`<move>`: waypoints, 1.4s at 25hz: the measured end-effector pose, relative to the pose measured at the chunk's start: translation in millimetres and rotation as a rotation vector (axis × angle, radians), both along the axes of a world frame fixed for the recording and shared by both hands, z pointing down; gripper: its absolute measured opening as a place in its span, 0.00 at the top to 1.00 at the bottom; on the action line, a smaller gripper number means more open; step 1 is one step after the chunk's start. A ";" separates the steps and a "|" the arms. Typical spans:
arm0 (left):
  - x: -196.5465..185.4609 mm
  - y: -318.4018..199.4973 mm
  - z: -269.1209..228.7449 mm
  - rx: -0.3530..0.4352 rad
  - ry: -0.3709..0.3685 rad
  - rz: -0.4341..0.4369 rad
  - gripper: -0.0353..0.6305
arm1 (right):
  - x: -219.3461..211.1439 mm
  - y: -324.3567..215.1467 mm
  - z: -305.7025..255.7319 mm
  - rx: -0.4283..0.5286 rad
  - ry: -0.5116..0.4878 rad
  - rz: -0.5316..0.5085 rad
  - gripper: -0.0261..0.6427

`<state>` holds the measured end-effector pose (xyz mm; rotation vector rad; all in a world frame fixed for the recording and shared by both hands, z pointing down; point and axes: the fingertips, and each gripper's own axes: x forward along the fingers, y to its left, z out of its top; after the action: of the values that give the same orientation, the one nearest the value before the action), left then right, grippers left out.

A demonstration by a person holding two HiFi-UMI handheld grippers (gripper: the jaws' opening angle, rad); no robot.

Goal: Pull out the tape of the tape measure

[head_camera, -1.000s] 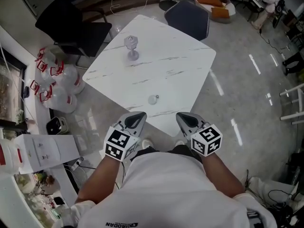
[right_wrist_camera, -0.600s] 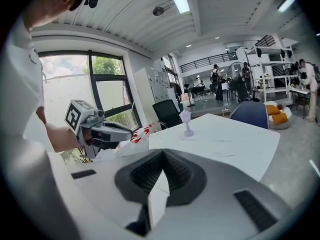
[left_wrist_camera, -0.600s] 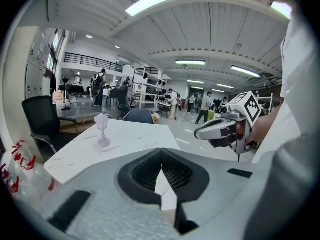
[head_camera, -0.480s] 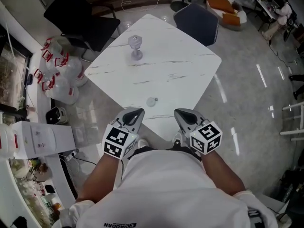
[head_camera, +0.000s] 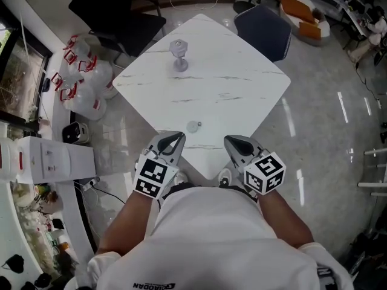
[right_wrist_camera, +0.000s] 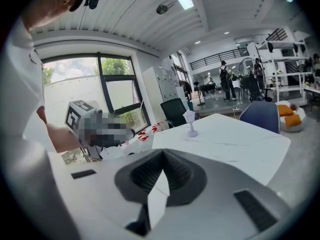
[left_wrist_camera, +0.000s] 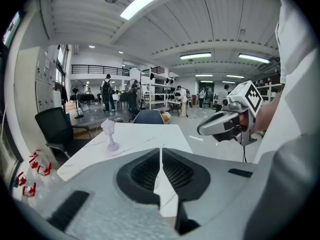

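**Both grippers shut, tape measure untouched**

Writing: only the shirt-hem print, upside down and too blurred to read. The left gripper [head_camera: 179, 136] and right gripper [head_camera: 228, 139] have their jaws pressed together with nothing between them, and both hang over the table's [head_camera: 242, 95] near corner. The small, round tape measure [head_camera: 193, 126] lies just inside that corner, ahead of both tips and apart from them. A lavender goblet-shaped ornament [head_camera: 179, 54] stands near the far-left edge, with open marble between.

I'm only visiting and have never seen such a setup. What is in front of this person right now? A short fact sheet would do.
Table: white, marbled top
Tape measure: small and round, near the table's near corner, nothing touching it
Ornament: pale purple, goblet-like, upright on the far side
Left hand-held gripper: jaws together, empty
Right hand-held gripper: jaws together, empty
Chairs: black chair, blue chair
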<state>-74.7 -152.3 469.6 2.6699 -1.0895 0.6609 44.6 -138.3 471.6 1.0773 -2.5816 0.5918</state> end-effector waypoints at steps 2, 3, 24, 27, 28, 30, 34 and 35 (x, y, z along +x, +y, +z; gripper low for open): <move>1.8 -1.5 -0.6 0.006 -0.010 0.000 0.89 | 2.2 -1.4 0.7 0.000 -0.007 -0.002 0.95; 2.5 -2.3 -0.8 0.009 -0.015 0.001 0.88 | 3.2 -2.1 1.8 -0.002 -0.009 -0.001 0.95; 10.8 -9.1 9.8 0.020 -0.116 0.086 0.67 | 6.6 -7.6 1.0 0.009 -0.021 0.020 0.95; 12.9 -10.9 7.4 0.021 -0.114 0.093 0.66 | 7.1 -7.3 0.6 0.009 -0.015 0.016 0.95; 13.7 -10.7 7.4 0.021 -0.113 0.095 0.66 | 7.4 -6.7 0.5 0.008 -0.013 0.016 0.95; 14.8 -10.0 8.9 0.019 -0.114 0.099 0.66 | 8.3 -5.5 1.1 0.006 -0.009 0.017 0.95; 13.0 -10.2 25.2 -0.014 -0.121 0.094 0.66 | 9.7 -4.5 2.7 0.001 -0.004 0.020 0.95; 12.8 -10.9 32.2 -0.027 -0.128 0.094 0.66 | 10.3 -3.8 3.9 -0.001 -0.002 0.020 0.95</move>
<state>-61.9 -163.2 501.9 2.7019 -0.9811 0.8678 54.9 -142.2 475.5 1.1043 -2.5746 0.5991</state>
